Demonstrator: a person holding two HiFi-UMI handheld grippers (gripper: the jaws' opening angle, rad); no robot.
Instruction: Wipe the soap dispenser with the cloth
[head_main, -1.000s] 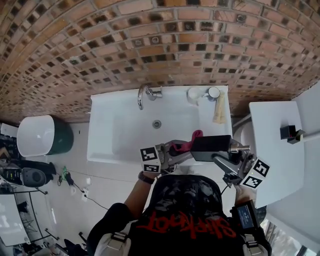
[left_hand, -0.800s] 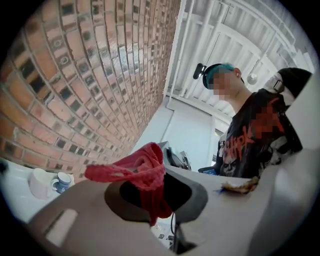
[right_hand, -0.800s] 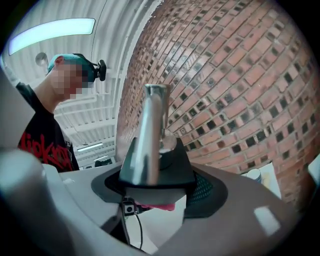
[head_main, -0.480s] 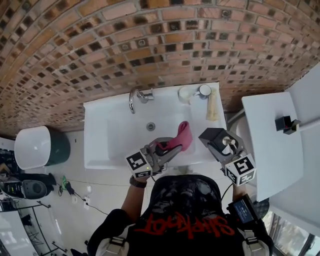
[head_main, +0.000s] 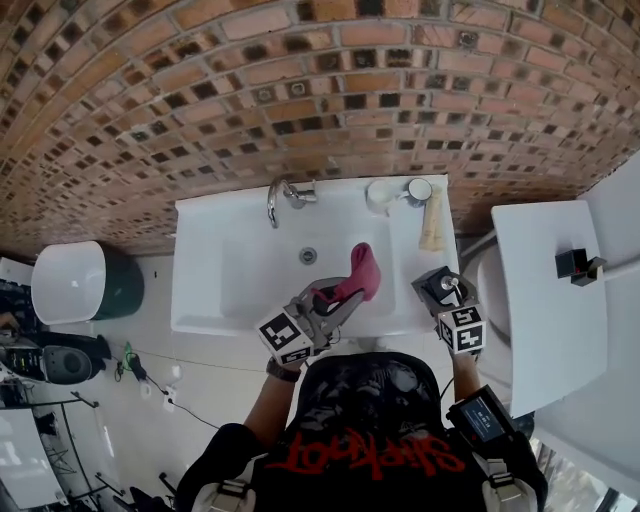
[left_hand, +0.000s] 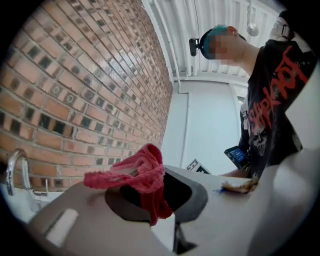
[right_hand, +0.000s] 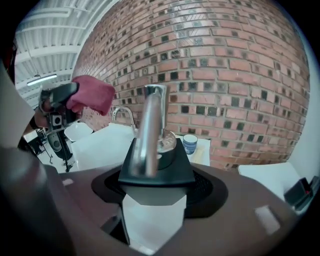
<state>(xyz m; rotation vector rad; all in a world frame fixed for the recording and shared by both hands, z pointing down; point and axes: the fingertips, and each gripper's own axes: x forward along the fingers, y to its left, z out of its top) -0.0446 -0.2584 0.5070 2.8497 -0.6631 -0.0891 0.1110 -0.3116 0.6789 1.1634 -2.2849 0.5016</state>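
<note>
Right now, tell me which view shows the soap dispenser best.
The right gripper view: the soap dispenser fills its centre, black top, chrome spout and white body clear, held in the right tongs. The head view shows only its small dark top. The left gripper view misses it.

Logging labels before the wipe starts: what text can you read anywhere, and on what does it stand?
"Slipknot": red print on the person's black shirt.
Marker cubes: square patterns only, no letters.
Wrist screen: too small to read.
Soap dispenser: no label shows.
</note>
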